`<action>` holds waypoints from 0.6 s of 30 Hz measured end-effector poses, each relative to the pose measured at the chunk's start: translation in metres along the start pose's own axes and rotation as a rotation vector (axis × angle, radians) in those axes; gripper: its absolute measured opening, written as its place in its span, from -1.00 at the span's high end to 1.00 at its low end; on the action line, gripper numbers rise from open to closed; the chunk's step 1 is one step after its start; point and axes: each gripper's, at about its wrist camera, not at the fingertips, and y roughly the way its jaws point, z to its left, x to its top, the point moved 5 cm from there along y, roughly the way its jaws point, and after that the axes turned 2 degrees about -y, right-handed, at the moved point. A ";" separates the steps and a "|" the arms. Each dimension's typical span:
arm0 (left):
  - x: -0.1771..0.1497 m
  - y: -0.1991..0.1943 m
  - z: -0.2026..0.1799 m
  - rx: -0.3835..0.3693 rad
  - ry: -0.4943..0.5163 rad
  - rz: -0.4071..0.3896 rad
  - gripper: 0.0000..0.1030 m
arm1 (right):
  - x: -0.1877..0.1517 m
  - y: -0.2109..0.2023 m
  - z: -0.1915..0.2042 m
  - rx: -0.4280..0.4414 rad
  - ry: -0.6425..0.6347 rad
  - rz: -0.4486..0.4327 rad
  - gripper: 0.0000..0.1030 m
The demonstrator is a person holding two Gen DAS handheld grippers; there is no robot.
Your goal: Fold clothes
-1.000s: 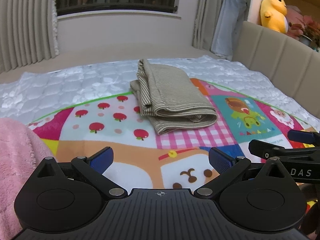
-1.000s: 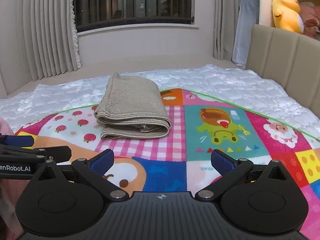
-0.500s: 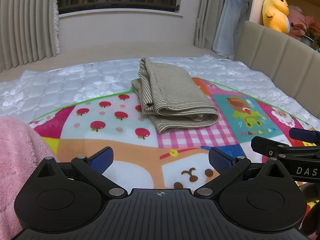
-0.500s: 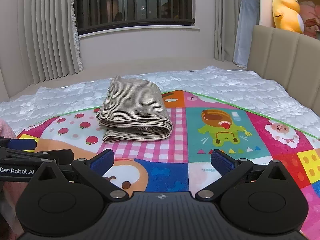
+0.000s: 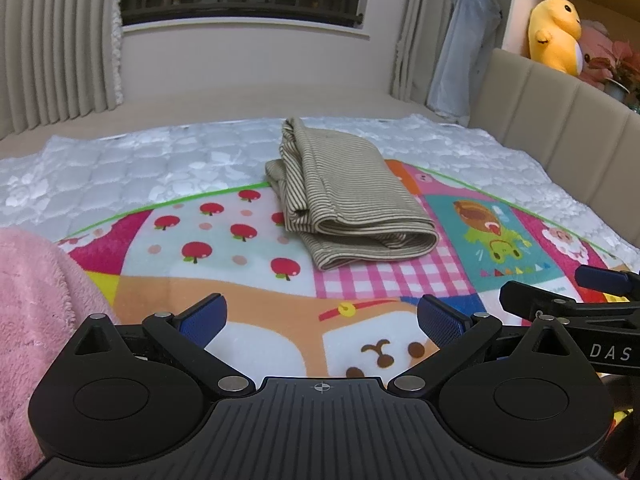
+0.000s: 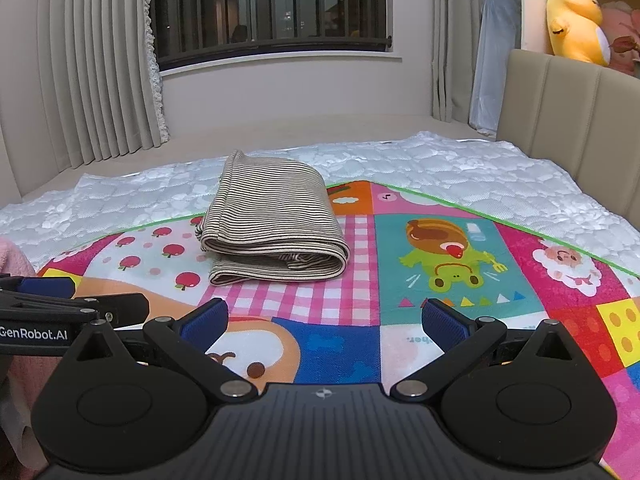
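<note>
A striped beige garment point(image 5: 352, 204) was seen folded into a compact stack on the colourful play mat point(image 5: 248, 280), near the mat's far edge, approx. centre of the bed; its rounded fold faced the cameras and layered edges showed on the left side. It was touched by neither claw. The mat was laid over a white quilted cover point(image 5: 132, 168). The left gripper point(image 5: 322, 318) was held low over the mat w/ jaws spread wide, nothing between the blue pads point(image 5: 202, 316). The right gripper point(image 6: 324, 318) was likewise held wide open & empty, alongside the left. A pink fleece item point(image 5: 36, 320) was seen at the far left. A yellow plush toy point(image 6: 576, 24) was perched behind the padded headboard point(image 6: 568, 112).
</note>
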 end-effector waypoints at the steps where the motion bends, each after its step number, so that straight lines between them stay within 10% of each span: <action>1: 0.000 0.000 0.000 0.000 0.000 0.000 -1.00 | 0.000 0.000 0.000 -0.001 -0.001 0.000 -1.00; 18: -0.002 0.000 -0.001 0.001 -0.007 0.012 -1.00 | 0.001 -0.001 -0.002 -0.003 0.001 -0.004 -1.00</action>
